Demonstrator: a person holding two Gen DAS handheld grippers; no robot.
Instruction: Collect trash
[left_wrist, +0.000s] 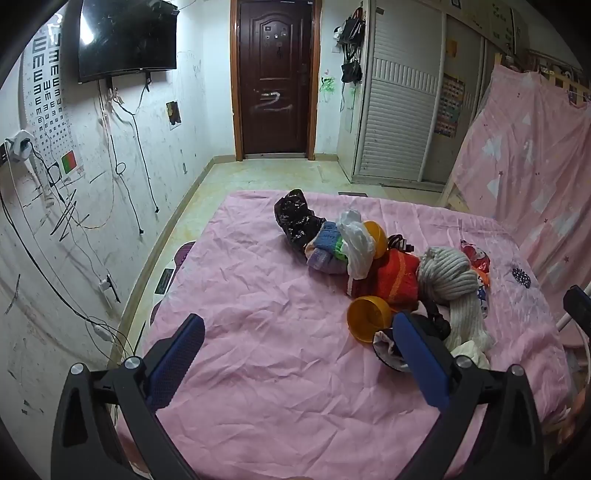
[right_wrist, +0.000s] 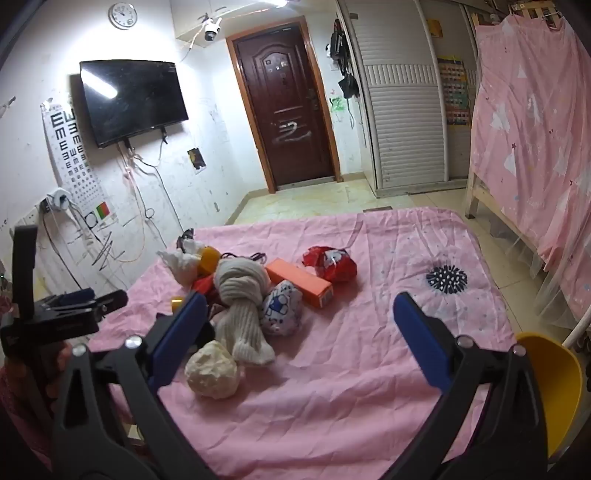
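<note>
Grippers first: the left gripper (left_wrist: 299, 332) and the right gripper (right_wrist: 301, 312) both hover low over the pink bedsheet (right_wrist: 332, 398), jaws spread wide with nothing between them. Trash lies in one loose heap mid-bed: a cream crumpled wad (right_wrist: 211, 370) nearest, just beside the right gripper's left finger, then a knotted ribbed cloth (right_wrist: 242, 295), one orange box (right_wrist: 299, 282), one red wrapper (right_wrist: 330, 263), two yellow cups (left_wrist: 369, 319), and a black plastic bag (left_wrist: 295, 218) farthest. Beyond the bed are tiled floor, a dark wooden door (right_wrist: 288, 110), a wall television (right_wrist: 131, 99) and a louvered wardrobe (right_wrist: 402, 125).
</note>
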